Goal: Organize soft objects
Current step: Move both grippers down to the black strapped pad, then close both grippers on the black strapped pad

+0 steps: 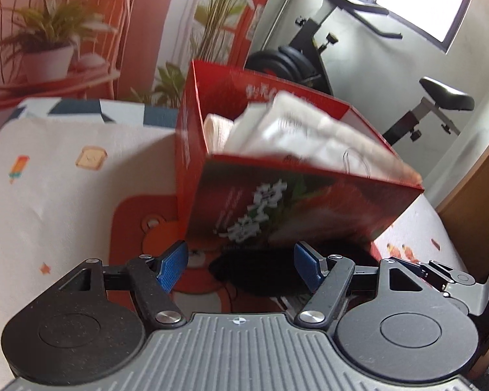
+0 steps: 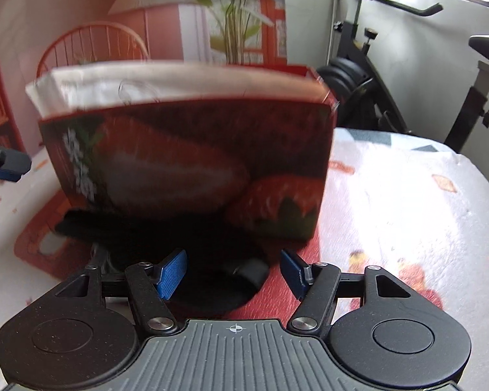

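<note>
Black fabric [image 2: 212, 260] is lying on the bedspread [image 2: 407, 211] at six o'clock of the red box [image 2: 195, 163], while both wide-open, empty claws, right gripper [image 2: 233, 268] and left gripper [image 1: 241, 265], are probably needing a central pinch.

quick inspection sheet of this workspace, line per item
surface: bed sheet with cartoon prints, orange bear patch under the box
job's things: red strawberry box holding white cloth; black garment lying at its base
clutter: nothing seen
grippers: left claw open, empty; right claw open, empty, over the black garment
cables: nothing seen
surroundings: exercise bike, room-scene backdrop, window
</note>
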{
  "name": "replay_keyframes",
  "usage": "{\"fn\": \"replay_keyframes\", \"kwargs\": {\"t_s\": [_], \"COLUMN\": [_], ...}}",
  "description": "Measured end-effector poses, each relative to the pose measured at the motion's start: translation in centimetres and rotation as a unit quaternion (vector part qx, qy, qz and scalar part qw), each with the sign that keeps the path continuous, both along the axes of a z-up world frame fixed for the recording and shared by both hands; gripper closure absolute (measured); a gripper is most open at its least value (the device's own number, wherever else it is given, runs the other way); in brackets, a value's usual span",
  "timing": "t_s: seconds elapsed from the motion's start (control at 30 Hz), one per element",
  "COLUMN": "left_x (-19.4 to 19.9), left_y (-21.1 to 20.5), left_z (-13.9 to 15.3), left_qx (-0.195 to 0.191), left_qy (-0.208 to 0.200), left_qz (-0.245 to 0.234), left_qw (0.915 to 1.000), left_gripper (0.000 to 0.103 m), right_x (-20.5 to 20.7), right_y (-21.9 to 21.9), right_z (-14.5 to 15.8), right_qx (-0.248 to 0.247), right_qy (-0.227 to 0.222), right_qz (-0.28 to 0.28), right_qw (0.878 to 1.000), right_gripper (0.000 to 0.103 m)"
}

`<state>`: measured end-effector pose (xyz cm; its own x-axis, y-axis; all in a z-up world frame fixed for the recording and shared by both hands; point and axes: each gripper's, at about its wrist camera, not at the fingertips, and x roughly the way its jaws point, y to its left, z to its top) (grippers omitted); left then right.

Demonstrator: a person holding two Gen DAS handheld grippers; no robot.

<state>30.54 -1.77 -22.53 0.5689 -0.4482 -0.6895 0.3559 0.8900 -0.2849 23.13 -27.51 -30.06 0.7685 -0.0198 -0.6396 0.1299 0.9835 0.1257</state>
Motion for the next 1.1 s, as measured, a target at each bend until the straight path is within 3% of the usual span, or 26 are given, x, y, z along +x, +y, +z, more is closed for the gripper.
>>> {"fn": "replay_keyframes", "kwargs": {"t_s": [0.27, 0.4, 0.7, 0.73, 0.77, 0.8, 0.83, 0.97, 1.1], "left_x": [1.3, 1.7, 3.2, 3.3, 3.3, 3.3, 3.3, 2.6, 1.2], "left_y": [-1.4, -2.1, -2.3, -2.5, -2.7, -3.0, -3.3, -3.3, -3.1], "left_z": [-3.9, -5.2, -6.6, -6.5, -6.6, -6.6, -6.6, -6.2, -5.5], "left_qx": [-0.005, 0.004, -0.024, -0.021, -0.014, 0.0, 0.014, 0.026, 0.04], "left_qy": [0.046, 0.055, 0.064, 0.063, 0.06, 0.057, 0.055, 0.041, 0.021], "left_qz": [-0.006, -0.004, 0.035, 0.037, 0.036, 0.035, 0.032, 0.031, 0.021], "left_qw": [0.9989, 0.9985, 0.997, 0.9971, 0.9974, 0.9978, 0.9979, 0.9983, 0.9987], "left_gripper": [0.031, 0.031, 0.032, 0.035, 0.048, 0.069, 0.076, 0.089, 0.092], "right_x": [-0.9, -1.5, -1.7, -1.6, -1.6, -1.6, -1.6, -1.7, -1.8], "right_y": [1.3, 1.6, 1.1, 1.0, 0.9, 0.8, 0.7, 0.7, 1.3], "right_z": [-1.7, -2.2, -2.4, -2.4, -2.3, -2.3, -2.3, -2.2, -1.9], "right_qx": [-0.006, -0.009, 0.0, 0.002, 0.004, 0.006, 0.008, 0.009, -0.003], "right_qy": [-0.001, -0.008, -0.014, -0.014, -0.013, -0.013, -0.013, -0.014, -0.014], "right_qz": [0.009, 0.017, 0.021, 0.021, 0.021, 0.021, 0.021, 0.022, 0.031], "right_qw": [1.0, 1.0, 1.0, 1.0, 1.0, 1.0, 1.0, 1.0, 0.999], "right_gripper": [0.046, 0.048, 0.048, 0.048, 0.048, 0.048, 0.048, 0.051, 0.059]}}
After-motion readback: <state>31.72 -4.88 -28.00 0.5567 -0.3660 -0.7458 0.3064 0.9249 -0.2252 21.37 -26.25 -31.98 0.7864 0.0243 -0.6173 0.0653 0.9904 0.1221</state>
